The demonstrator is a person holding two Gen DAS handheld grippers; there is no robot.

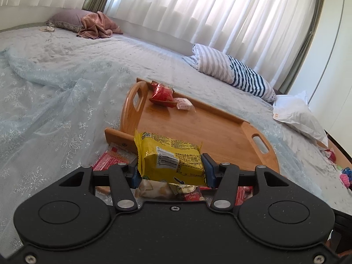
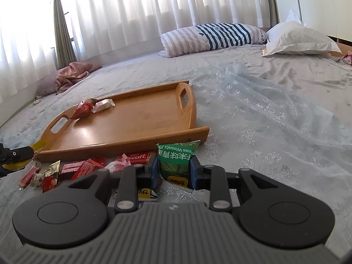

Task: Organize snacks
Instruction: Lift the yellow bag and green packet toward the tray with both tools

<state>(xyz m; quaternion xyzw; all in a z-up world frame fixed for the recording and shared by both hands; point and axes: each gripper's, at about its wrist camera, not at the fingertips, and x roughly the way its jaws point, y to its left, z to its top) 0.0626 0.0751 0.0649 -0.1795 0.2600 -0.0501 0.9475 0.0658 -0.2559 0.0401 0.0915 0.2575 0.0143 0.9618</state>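
Bamboo tray (image 2: 136,121) holds two snacks — left gripper (image 1: 171,167) pinching yellow packet (image 1: 169,156), right gripper (image 2: 175,171) pinching green packet (image 2: 176,160).

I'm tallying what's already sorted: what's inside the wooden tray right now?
In the wooden tray, two snacks lie at one end by a handle: a red packet and a small white-pink wrapped one, touching. The rest shows bare wood. Anything beneath the red packet is hidden.

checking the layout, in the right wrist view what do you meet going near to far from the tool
right tool shut on green wasabi pea packet → wooden tray → striped pillow → white curtains
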